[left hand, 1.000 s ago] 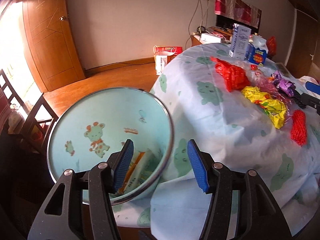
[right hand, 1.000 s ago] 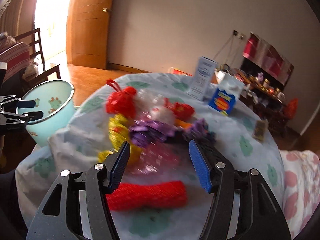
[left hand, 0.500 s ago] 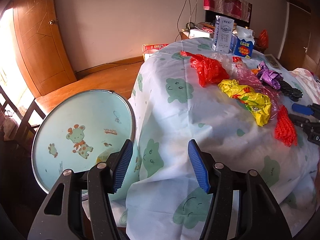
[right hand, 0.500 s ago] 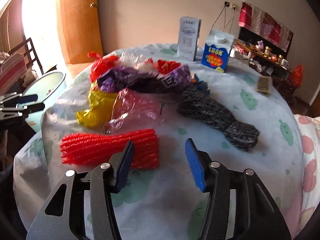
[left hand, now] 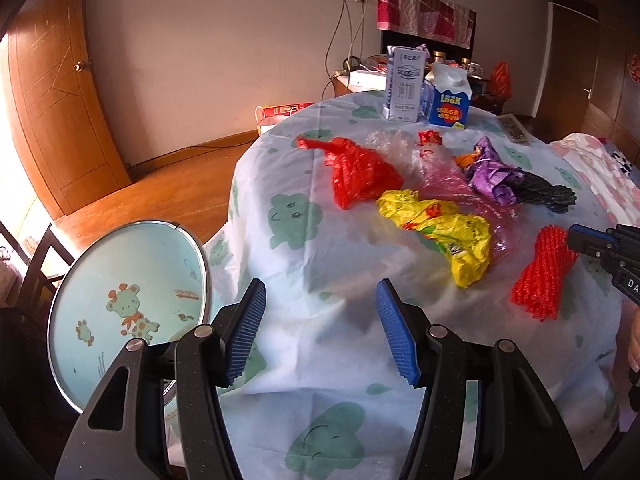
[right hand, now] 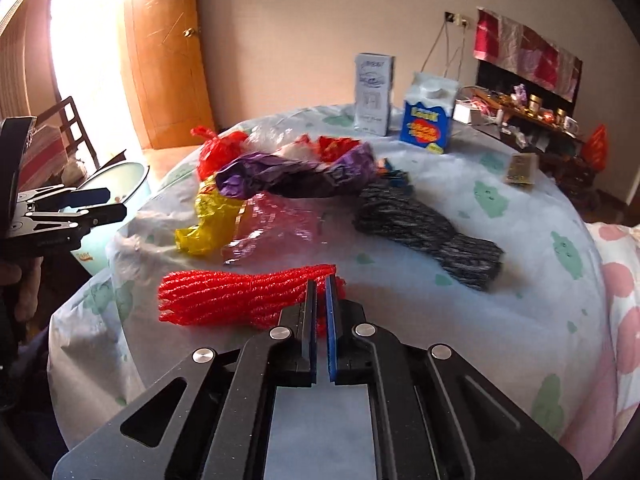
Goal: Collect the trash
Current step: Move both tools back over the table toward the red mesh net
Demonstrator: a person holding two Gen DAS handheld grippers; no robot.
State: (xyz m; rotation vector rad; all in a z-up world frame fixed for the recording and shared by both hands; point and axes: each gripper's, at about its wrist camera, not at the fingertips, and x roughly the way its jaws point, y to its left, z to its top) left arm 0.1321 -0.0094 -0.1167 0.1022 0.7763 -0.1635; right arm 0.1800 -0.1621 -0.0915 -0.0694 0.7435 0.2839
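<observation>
right hand-held gripper [right hand: 320,292] pinching red mesh bundle [right hand: 240,300] (jaws just closed on its near end); left hand-held gripper [left hand: 320,320] spread, empty, basin [left hand: 128,312] beside its left finger.

Left gripper [left hand: 320,328]: fingers [left hand: 246,330] spread apart with nothing between them, angled downward. Right gripper [right hand: 320,284]: fingers [right hand: 310,320] have just been closing and now stand nearly together, pinching red netting [right hand: 240,300] at its near end, tilted downward
</observation>
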